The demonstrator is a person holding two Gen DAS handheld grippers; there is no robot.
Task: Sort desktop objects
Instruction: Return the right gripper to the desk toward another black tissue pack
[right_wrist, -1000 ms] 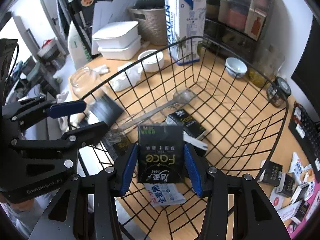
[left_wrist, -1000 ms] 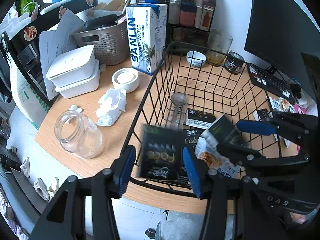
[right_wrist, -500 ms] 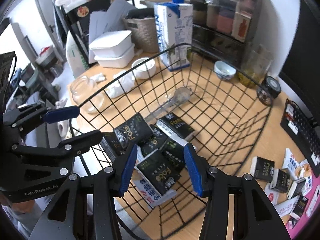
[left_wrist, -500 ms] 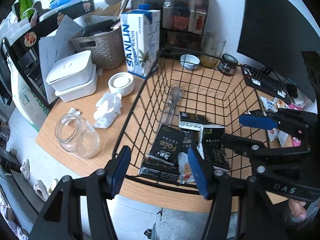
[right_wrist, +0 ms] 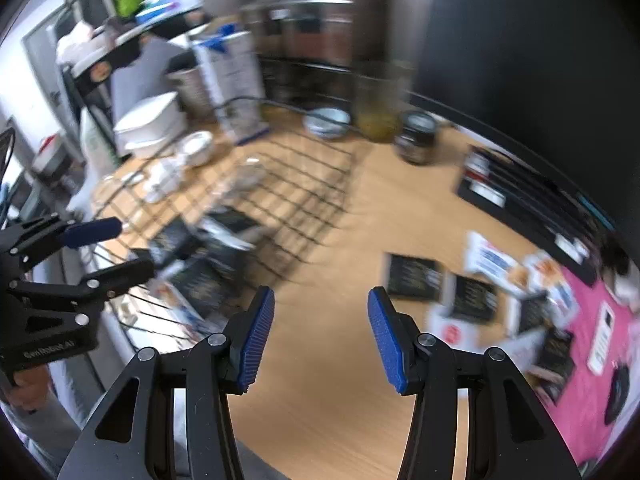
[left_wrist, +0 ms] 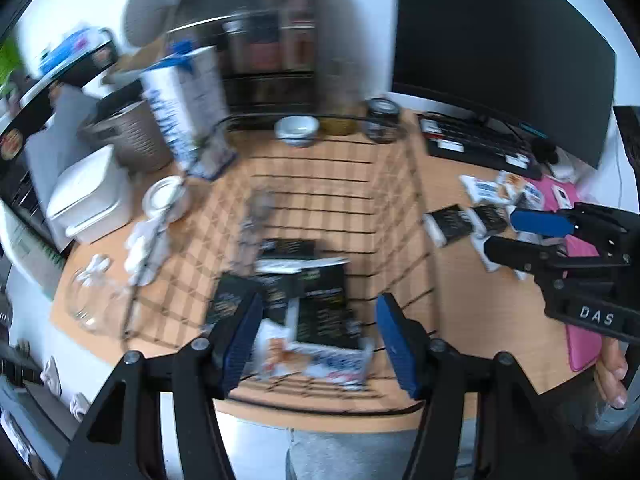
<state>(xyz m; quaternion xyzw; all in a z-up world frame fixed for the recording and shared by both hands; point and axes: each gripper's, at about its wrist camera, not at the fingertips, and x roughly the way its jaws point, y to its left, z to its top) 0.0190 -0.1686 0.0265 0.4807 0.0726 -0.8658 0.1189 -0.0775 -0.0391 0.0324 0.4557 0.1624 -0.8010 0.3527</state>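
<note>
Packets (left_wrist: 320,304) fill the basket (left_wrist: 404,184); more packets (right_wrist: 472,292) wait on the table (right_wrist: 320,360) at three o'clock. Left gripper (left_wrist: 318,340) and right gripper (right_wrist: 320,336) gape, empty.

Motion blur smears both views. The print on the tall blue-and-white carton (left_wrist: 188,108) at the far left is unreadable, and the wires of the black wire basket (left_wrist: 416,216) dissolve into streaks. The dark sachets (left_wrist: 324,312) inside the basket overlap, so their count and lettering cannot be told. The loose packets (right_wrist: 472,296) on the desk to the right are blurred, their labels illegible. The monitor (left_wrist: 500,48) is cut off by the frame edge.
</note>
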